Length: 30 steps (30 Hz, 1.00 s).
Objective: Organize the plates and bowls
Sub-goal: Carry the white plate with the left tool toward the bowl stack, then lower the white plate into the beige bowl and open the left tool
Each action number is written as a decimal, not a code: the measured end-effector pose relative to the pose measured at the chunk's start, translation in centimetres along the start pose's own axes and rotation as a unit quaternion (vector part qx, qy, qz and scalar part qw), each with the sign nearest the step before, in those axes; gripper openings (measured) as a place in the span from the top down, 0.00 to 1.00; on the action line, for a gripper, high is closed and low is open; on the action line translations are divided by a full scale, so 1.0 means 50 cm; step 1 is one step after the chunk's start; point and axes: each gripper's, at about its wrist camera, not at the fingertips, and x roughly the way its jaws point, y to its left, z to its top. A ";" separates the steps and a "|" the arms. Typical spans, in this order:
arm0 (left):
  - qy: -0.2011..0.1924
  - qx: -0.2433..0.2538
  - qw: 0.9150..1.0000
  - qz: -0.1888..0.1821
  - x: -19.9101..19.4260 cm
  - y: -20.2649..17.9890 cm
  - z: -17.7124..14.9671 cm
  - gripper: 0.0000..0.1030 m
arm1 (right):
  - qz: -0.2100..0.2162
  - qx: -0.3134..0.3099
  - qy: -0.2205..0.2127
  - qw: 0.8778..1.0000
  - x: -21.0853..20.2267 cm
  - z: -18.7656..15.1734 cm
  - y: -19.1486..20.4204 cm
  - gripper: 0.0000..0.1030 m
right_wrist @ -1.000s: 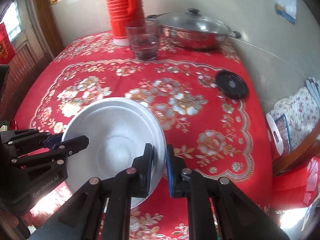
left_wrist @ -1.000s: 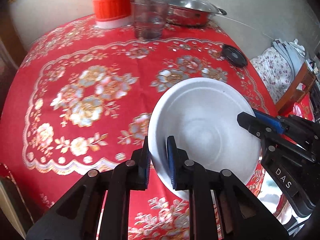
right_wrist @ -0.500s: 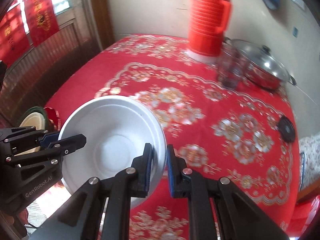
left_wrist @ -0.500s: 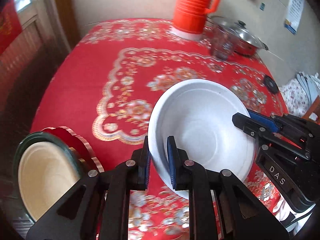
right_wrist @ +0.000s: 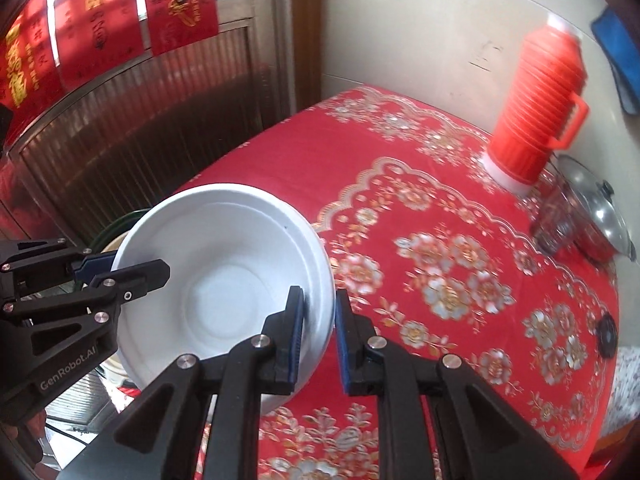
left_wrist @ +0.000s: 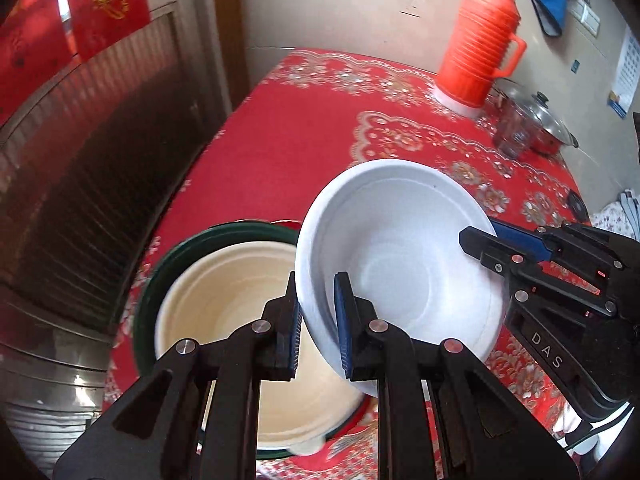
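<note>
A white bowl (left_wrist: 404, 256) (right_wrist: 224, 280) hangs in the air over the table, held by both grippers. My left gripper (left_wrist: 318, 320) is shut on its near-left rim, and my right gripper (right_wrist: 318, 320) is shut on the opposite rim. Below and left of it a cream bowl (left_wrist: 232, 312) sits inside a dark green dish (left_wrist: 160, 264) at the table's near-left edge. A scalloped red plate (left_wrist: 288, 224) peeks out under that stack. In the right wrist view the white bowl and the left gripper (right_wrist: 116, 270) hide most of the stack (right_wrist: 116, 232).
The red flowered tablecloth (right_wrist: 420, 240) covers the table. An orange thermos (left_wrist: 480, 48) (right_wrist: 536, 112), a glass (left_wrist: 514, 132) (right_wrist: 558, 220) and a lidded steel pot (left_wrist: 548, 128) (right_wrist: 600, 216) stand along the far wall. A black lid (right_wrist: 606, 330) lies at the right edge. A ribbed metal door (left_wrist: 100, 140) is left of the table.
Both grippers carried the white bowl leftwards across the table and slightly up. The green dish with the cream bowl came into view and now lies just below-left of the white bowl.
</note>
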 end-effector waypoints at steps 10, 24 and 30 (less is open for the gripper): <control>0.000 -0.029 1.000 0.013 -0.019 0.100 -0.048 0.85 | 0.019 -0.051 0.006 0.999 0.027 0.014 0.113 0.84; 0.019 -0.044 0.999 0.021 0.014 0.149 -0.096 0.85 | 0.013 -0.091 0.033 0.995 0.066 -0.002 0.179 0.84; 0.015 -0.032 0.999 0.035 0.020 0.143 -0.106 0.85 | 0.007 -0.095 0.037 0.995 0.074 -0.013 0.186 0.84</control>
